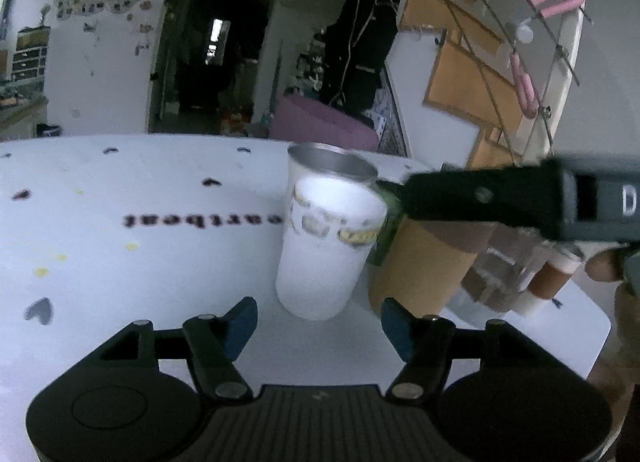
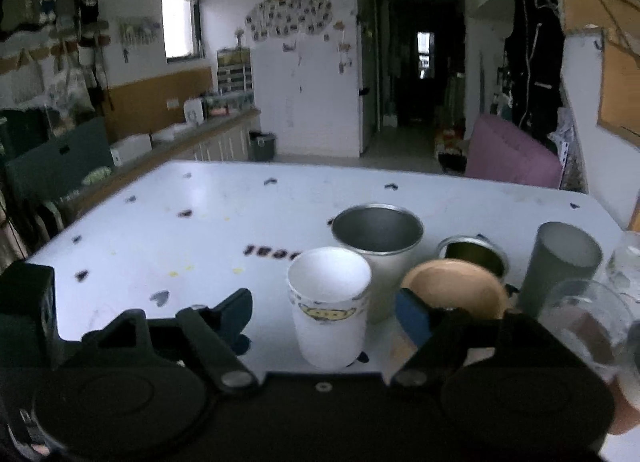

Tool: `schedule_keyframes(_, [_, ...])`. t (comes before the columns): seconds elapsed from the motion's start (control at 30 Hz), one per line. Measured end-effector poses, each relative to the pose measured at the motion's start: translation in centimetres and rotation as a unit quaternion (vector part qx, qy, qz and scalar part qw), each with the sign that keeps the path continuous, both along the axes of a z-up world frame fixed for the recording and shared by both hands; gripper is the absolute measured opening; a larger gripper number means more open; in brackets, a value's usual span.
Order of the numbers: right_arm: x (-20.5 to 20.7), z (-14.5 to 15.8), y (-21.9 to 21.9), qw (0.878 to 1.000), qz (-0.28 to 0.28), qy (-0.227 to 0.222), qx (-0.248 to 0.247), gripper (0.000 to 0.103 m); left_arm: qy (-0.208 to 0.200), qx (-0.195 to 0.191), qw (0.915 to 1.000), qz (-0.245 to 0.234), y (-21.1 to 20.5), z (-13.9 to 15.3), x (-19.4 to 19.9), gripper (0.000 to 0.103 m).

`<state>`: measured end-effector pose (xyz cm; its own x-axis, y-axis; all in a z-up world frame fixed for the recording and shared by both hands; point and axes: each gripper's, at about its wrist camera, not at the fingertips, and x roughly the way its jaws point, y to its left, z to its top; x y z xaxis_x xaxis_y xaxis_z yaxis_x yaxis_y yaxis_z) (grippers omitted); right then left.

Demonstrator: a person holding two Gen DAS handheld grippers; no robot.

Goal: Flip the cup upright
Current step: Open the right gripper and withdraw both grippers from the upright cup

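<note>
A white paper cup with a yellow band stands on the white table; its top end is white and looks closed, so it seems mouth-down. It also shows in the left wrist view. My right gripper is open, with the cup between its blue-padded fingers. My left gripper is open and empty, just short of the cup. The right gripper's body crosses the left wrist view above a tan cup.
A steel cup stands upright behind the white cup. A tan cup, a green mug, a grey tumbler and clear glasses crowd the right. The table's right edge is close.
</note>
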<state>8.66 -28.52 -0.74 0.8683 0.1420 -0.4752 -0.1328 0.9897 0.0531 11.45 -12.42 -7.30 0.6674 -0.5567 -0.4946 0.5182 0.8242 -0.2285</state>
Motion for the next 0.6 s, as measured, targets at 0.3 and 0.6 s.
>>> schedule_keyframes(0.3, [-6.0, 1.7, -2.9, 0.998, -0.03, -0.059, -0.001, 0.084, -0.035, 0.013, 0.9984, 0.043, 1.3, 4.5, -4.3, 0.088])
schedule_keyframes(0.6, [-9.6, 1.9, -5.1, 0.994, -0.07, -0.085, -0.005, 0.09, -0.057, 0.008, 0.9954, 0.076, 1.8, 6.8, -8.0, 0.103])
